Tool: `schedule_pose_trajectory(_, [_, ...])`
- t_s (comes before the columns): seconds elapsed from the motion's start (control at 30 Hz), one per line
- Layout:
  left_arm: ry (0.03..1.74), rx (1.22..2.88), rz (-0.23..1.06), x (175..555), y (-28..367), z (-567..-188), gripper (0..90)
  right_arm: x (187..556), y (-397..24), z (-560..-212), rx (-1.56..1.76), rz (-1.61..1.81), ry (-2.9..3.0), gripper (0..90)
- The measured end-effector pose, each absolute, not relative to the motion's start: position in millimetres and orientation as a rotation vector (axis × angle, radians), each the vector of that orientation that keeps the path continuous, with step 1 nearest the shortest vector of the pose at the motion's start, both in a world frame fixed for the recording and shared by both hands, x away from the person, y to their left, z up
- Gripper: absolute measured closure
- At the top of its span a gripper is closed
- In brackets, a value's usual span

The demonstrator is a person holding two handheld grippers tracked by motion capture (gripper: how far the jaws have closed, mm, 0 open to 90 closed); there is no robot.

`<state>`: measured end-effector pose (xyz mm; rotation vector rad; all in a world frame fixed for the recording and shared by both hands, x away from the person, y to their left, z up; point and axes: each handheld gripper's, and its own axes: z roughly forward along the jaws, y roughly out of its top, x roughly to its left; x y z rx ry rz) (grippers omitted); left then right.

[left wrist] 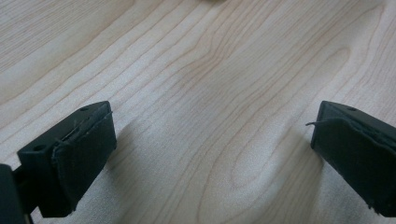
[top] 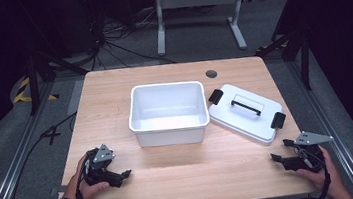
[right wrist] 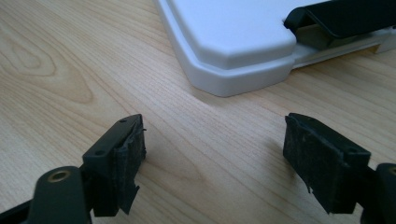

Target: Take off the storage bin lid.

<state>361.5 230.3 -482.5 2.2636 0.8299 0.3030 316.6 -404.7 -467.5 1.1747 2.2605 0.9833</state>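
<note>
An empty white plastic bin (top: 166, 113) stands at the middle of the wooden table (top: 108, 92). To its right lies its white lid (top: 239, 117), flat, with a black handle (top: 246, 106) and black clips at two ends. My left gripper (top: 118, 170) rests at the front left, open, with bare wood between its jaws (left wrist: 212, 144). At the front right my right gripper (top: 281, 150) is open too, a short way in front of the lid. The lid's near corner (right wrist: 233, 42) and one black clip (right wrist: 341, 16) lie just beyond its open gripper (right wrist: 215, 154).
A round cable hole (top: 211, 74) sits near the table's far edge. Beyond the table are a white desk frame (top: 199, 11) and cables on the grey floor (top: 118, 45). Bare wood stretches between the two grippers in front of the bin.
</note>
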Motion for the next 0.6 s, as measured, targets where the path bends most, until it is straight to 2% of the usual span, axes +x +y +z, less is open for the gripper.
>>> schedule_pose_trajectory(0.6, [0.831, 2.264, 0.310, 361.5, 230.7, -482.3, 0.5, 316.4, -404.6, -467.6, 1.183, 0.981, 2.255, 20.5])
